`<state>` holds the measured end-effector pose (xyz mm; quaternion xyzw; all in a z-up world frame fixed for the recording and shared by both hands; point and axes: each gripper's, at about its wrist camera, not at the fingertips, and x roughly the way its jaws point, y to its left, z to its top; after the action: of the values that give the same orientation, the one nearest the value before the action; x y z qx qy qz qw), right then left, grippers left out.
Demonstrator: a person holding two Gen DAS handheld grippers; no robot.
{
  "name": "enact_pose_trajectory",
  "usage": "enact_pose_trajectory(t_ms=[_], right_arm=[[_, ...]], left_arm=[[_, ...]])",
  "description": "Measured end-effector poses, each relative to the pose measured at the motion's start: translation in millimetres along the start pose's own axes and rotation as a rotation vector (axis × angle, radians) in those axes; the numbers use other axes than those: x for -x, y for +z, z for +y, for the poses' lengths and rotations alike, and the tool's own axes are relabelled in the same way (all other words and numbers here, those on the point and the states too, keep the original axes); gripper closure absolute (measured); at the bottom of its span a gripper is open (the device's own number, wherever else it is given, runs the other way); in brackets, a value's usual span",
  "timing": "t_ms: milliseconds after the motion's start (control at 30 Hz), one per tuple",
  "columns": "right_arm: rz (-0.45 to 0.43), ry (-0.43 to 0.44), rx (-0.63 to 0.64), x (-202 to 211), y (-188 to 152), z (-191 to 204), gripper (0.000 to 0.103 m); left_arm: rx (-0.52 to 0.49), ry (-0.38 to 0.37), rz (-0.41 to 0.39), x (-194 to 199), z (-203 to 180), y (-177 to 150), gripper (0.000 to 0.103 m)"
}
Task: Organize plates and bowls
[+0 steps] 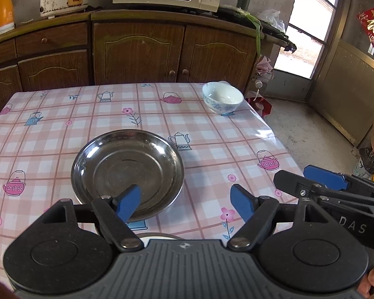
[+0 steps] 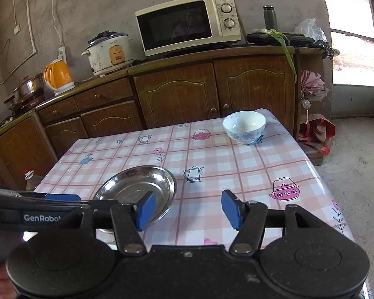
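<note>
A shallow steel plate point(image 1: 127, 172) lies on the checked tablecloth near the front; it also shows in the right wrist view point(image 2: 139, 186). A white bowl with blue pattern point(image 1: 222, 97) stands at the far right corner of the table, also in the right wrist view point(image 2: 244, 126). My left gripper point(image 1: 187, 203) is open and empty, its left finger over the plate's near rim. My right gripper point(image 2: 189, 210) is open and empty, just right of the plate; it shows at the right in the left wrist view point(image 1: 324, 177). A white rim peeks out under the left gripper body.
The table point(image 1: 62, 129) has its right edge point(image 2: 319, 174) beside a bare concrete floor. Brown cabinets point(image 2: 177, 94) stand behind it, carrying a microwave point(image 2: 187, 22), a rice cooker point(image 2: 109, 53) and an orange kettle point(image 2: 58, 76).
</note>
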<state>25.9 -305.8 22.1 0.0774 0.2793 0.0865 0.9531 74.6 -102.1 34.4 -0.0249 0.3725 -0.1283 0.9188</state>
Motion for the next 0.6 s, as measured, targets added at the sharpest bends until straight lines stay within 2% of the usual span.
enact_pose_trajectory(t_ms=[600], right_arm=[[-0.108,-0.057,-0.034,-29,73,-71,0.024]], left_arm=[[-0.077,0.034,-0.011,-51,-43,62,0.021]])
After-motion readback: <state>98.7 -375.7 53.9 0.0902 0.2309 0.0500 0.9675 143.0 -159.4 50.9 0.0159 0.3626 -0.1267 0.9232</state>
